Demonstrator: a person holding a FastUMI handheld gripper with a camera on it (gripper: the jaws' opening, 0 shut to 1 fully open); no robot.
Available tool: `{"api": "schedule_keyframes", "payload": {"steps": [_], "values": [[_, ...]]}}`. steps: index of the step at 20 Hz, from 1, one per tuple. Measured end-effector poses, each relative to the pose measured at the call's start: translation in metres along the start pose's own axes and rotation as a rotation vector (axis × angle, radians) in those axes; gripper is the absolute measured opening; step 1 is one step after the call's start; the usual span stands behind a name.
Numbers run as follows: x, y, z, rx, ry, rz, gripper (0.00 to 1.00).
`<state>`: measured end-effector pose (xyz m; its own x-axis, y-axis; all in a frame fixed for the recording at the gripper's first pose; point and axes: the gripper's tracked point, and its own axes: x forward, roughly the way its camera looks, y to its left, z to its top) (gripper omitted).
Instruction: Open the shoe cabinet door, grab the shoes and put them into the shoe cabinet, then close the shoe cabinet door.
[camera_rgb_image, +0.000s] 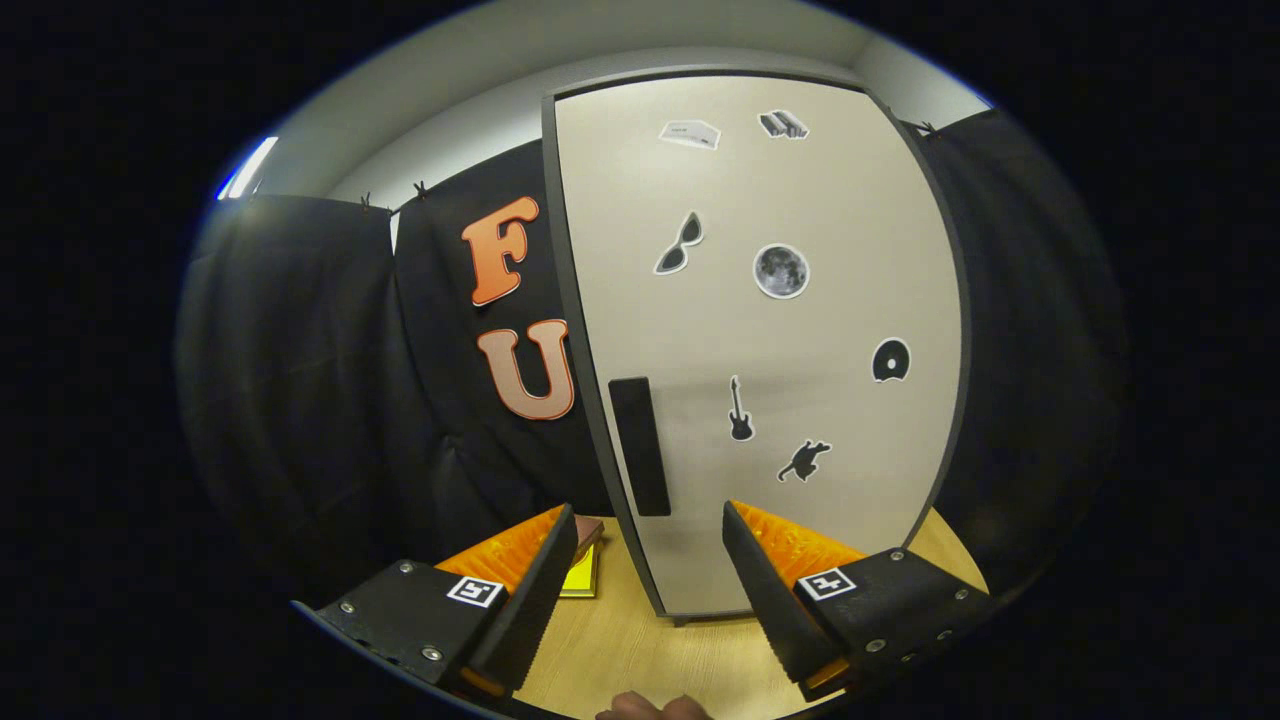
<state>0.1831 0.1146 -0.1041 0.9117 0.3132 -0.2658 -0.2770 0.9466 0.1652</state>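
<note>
Fingers of the hand-held gripper are standing wide apart, gripping nothing, above the light wooden desk. Just beyond them, the tall pale-grey shoe cabinet with a dark frame is standing upright on the desk, its door sitting closed. A black rectangular handle is running vertically near the door's left edge, directly ahead of the gap between the fingers. Assorted small stickers are dotting the door face. A yellow flat object with a brownish item behind it is lying left of the cabinet, partly hidden behind the left finger; whether these are the shoes cannot be told.
</note>
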Motion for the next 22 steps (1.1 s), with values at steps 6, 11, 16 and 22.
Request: {"api": "schedule_keyframes", "payload": {"steps": [6,11,16,22], "values": [[-0.072,-0.020,0.012,-0.034,-0.027,-0.065,0.92],[-0.134,-0.045,0.027,-0.030,-0.084,-0.106,0.92],[-0.193,-0.073,0.035,0.002,-0.130,-0.135,0.92],[-0.243,-0.099,0.038,-0.008,-0.156,-0.162,0.91]]}}
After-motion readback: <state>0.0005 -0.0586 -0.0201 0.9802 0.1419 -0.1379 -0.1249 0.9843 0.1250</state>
